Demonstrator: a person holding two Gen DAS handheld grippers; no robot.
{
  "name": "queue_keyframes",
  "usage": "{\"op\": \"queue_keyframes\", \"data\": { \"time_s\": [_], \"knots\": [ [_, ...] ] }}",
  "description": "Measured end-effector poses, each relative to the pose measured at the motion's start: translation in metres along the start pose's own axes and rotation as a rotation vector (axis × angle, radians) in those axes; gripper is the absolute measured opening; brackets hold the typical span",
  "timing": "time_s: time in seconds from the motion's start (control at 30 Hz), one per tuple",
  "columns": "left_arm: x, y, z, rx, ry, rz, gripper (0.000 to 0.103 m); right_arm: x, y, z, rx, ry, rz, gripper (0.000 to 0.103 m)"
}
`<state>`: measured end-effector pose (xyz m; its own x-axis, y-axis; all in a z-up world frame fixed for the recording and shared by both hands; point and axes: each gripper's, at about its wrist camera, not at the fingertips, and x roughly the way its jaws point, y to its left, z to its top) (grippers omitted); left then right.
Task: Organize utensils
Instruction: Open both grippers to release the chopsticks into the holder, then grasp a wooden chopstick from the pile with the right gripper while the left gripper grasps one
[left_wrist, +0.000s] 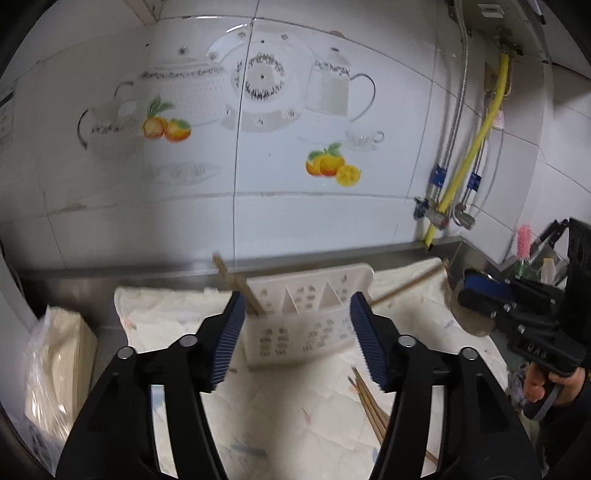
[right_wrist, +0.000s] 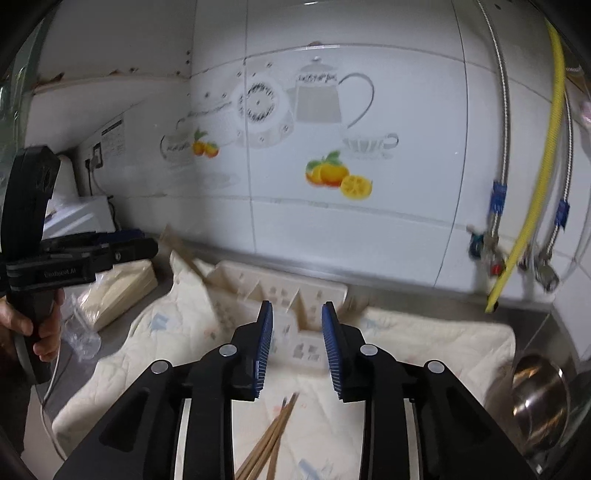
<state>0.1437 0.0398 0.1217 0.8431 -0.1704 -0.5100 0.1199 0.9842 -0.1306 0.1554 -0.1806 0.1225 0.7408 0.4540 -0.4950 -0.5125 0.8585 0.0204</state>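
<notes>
Step looks like: fetch loose chopsticks (right_wrist: 271, 439), drop in utensil caddy (left_wrist: 306, 314). Advice: come down low, straddle bundle across its length, pinch mid-shaft, keep level.

Left gripper (left_wrist: 297, 334) fingers wide, empty; caddy just beyond tips.
Right gripper (right_wrist: 297, 349) fingers narrow gap, empty; chopsticks on cloth (right_wrist: 424, 332) below, nearer camera than tips. Wooden stick (left_wrist: 236, 284) leans in caddy's left slot.

Lettering on left gripper (right_wrist: 147, 248) body blurred; nothing legible.

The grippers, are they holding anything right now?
No, nothing. The left gripper and right gripper are both open and empty. The chopsticks lie loose on the cloth.
</notes>
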Motion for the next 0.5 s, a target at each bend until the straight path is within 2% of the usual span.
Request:
{"op": "queue_keyframes", "data": {
  "time_s": [0.2,0.5],
  "knots": [
    [-0.011,-0.006,-0.044,-0.023,0.018,0.015,0.079,-0.002,0.015,-0.063,0.003,0.084,-0.009,0.031],
    [-0.013,-0.008,-0.103,-0.066,0.086,0.043,0.084,-0.001,0.024,-0.155,0.069,0.229,-0.014,0.031]
  ]
}}
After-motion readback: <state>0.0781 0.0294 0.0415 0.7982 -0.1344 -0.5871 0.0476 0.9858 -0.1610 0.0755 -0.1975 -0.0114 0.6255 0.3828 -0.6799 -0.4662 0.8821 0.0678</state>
